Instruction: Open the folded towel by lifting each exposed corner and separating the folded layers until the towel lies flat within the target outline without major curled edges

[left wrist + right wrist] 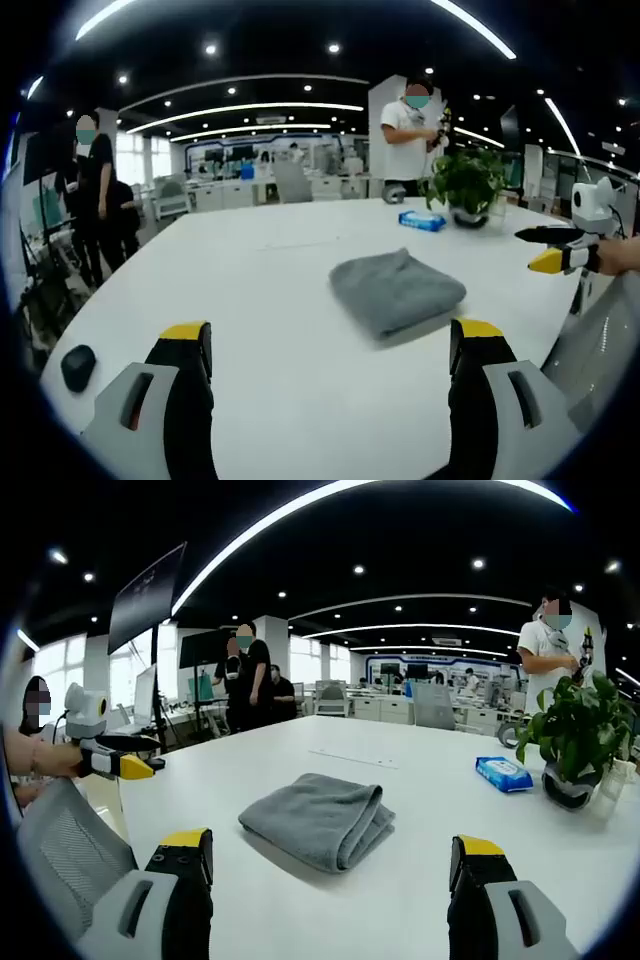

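Both tongs gape wide and empty, left gripper and right gripper; folded towel lies ahead between them, untouched; next, pinch an exposed corner

Grey towel on white table; yellow-tipped black grippers

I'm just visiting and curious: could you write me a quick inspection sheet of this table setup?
Surface: white table, large, mostly bare.
Job's things: grey towel, folded, lying untouched mid-table; no target outline seen.
Clutter: potted plant, blue wipes pack, dark object at the table edge.
Grippers: left gripper and right gripper both open, short of the towel, holding nothing.
Cables: nothing seen.
Surroundings: open office, desks, mesh chair, people standing behind.
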{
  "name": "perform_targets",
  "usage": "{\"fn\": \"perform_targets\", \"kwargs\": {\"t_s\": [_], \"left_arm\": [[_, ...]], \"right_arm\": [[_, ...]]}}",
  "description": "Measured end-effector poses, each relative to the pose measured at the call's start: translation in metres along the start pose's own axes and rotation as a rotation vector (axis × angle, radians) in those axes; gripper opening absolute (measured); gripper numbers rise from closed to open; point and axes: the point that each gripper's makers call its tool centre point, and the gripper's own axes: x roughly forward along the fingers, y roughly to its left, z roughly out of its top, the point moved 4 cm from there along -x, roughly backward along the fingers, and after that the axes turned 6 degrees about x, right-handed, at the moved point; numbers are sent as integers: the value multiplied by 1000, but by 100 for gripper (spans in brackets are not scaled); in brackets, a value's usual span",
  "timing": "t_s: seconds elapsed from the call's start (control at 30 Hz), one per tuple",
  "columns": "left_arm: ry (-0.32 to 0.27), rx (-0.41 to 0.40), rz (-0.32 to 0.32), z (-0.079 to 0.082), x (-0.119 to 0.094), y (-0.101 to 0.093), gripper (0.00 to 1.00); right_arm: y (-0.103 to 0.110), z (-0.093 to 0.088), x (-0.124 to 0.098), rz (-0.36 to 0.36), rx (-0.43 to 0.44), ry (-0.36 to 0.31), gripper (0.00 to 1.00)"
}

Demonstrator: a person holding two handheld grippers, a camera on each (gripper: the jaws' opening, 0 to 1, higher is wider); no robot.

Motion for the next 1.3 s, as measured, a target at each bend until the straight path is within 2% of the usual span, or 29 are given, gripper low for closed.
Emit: {"fn": "perform_targets", "kwargs": {"t_s": [0.13, 0.43, 0.57, 0.63, 0.67, 0.8, 0.93, 1.07, 1.3], "left_arm": [[7, -14, 1, -2, 0, 1, 99], [31, 22, 2, -5, 1, 1, 99], [36, 18, 9, -6, 1, 3, 99], [36, 9, 6, -6, 1, 3, 99], [38, 6, 7, -7, 1, 4, 99], [38, 9, 17, -6, 0, 4, 99], [39, 8, 12, -7, 1, 3, 99], [33, 20, 19, -6, -1, 4, 99], [-1, 1, 9, 2, -2, 2, 99]], "right_arm": [[-3, 1, 0, -12, 5, -8, 100], [-2, 1, 1, -9, 9, -8, 100], [-1, -3, 3, -4, -6, 15, 99], [-1, -7, 3, 0, -7, 35, 92], [-2, -12, 4, -2, 6, 66, 89], [-5, -16, 4, -9, 36, 86, 89], [-11, -12, 1, -22, 81, 58, 87], [-15, -6, -3, -39, 121, 31, 79], [-29, 6, -15, -119, 157, -29, 67]]}}
